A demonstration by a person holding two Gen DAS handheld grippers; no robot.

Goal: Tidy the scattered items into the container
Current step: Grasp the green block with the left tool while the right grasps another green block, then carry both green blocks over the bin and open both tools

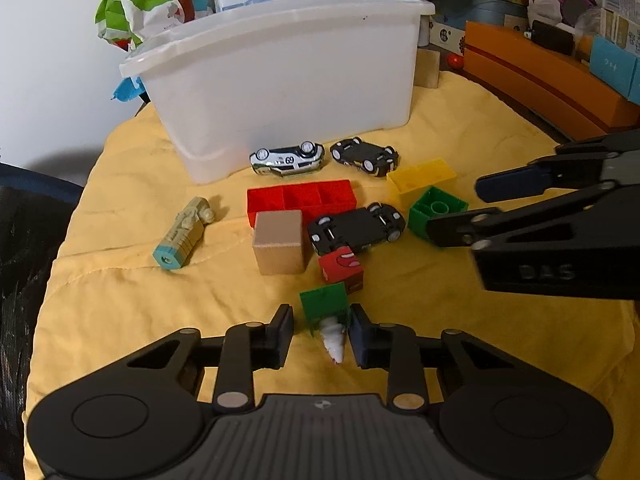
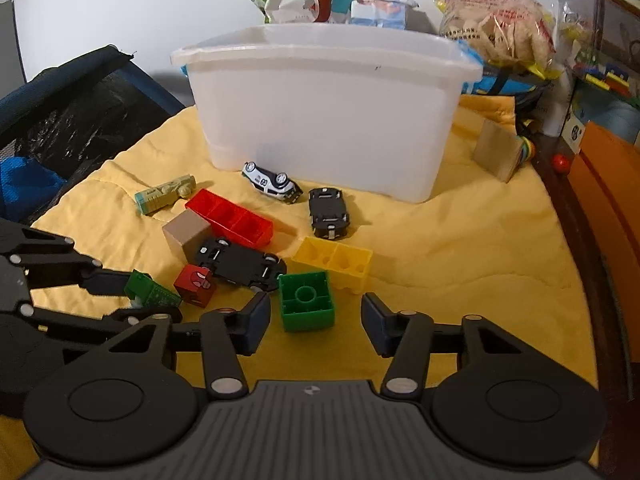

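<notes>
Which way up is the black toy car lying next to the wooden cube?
Upside down. The black toy car beside the wooden cube shows its flat underbody and axles, wheels pointing up, in both wrist views.

Light: dim, warm indoor | Shadows: soft, beside white bin (image 1: 280, 80) | Glare: none | Focus: centre sharp, clutter behind possibly soft | Distortion: strong fisheye bending, dark corners

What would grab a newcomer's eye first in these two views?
The big translucent white plastic bin standing at the back of the yellow cloth. In front of it lies a jumble of toys: overturned toy cars, a long red brick, a green square brick between the right gripper's open fingers.
</notes>
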